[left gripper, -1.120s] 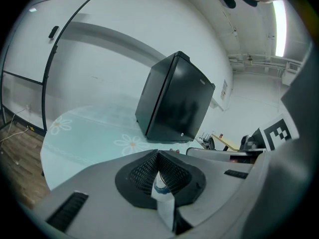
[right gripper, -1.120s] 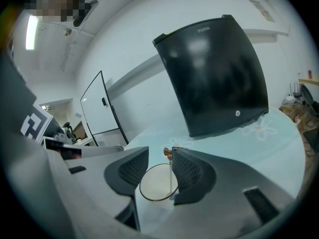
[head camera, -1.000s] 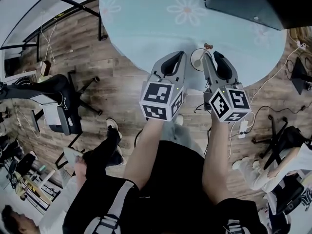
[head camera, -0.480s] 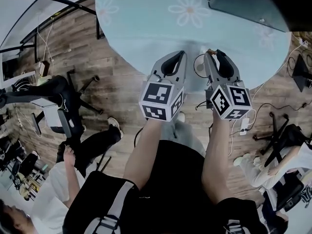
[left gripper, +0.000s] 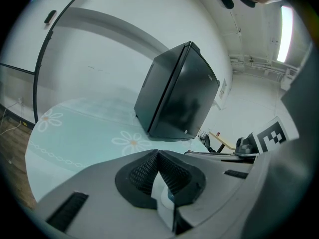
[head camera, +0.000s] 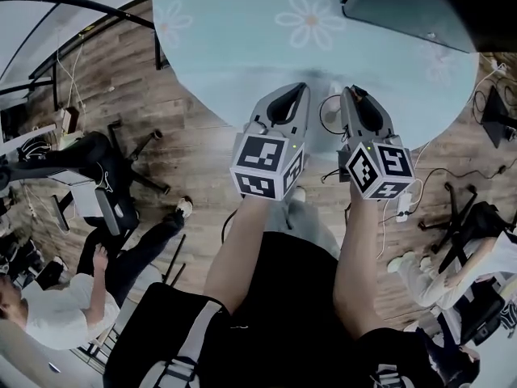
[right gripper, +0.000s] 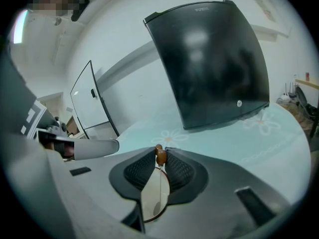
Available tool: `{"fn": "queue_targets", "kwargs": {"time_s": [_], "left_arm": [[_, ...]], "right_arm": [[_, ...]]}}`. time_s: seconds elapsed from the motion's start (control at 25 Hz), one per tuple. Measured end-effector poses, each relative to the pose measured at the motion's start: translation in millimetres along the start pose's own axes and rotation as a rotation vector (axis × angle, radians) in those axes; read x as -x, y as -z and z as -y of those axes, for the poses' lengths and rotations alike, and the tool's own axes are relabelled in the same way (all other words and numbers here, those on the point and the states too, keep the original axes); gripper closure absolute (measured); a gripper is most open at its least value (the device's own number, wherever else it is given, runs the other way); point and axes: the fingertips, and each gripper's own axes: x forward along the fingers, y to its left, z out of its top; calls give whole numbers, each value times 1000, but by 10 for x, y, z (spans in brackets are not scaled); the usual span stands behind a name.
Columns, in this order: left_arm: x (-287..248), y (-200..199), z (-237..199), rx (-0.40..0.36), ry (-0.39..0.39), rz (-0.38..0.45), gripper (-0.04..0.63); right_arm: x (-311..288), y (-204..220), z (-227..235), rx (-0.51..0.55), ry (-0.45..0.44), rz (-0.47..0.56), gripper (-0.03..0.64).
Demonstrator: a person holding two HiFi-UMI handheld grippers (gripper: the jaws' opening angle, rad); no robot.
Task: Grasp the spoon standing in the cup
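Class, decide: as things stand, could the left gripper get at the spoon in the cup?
Probably not: the right gripper, its fingers just closing, clamps the spoon above the cup, and the left gripper sits shut alongside.

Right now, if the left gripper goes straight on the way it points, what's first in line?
Most likely the pale teal daisy-print tablecloth just ahead of the left gripper; past that stands the large glossy black box. Depth is unclear, so the box's base could come first.
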Motion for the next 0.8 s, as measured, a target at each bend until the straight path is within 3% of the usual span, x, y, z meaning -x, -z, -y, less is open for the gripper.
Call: {"fn": "queue_targets", "kwargs": {"time_s": [0.8], "left_arm": [[136, -720, 323, -68, 78, 131, 586]], "right_arm": [[429, -797, -268, 118, -27, 165, 560]]}}
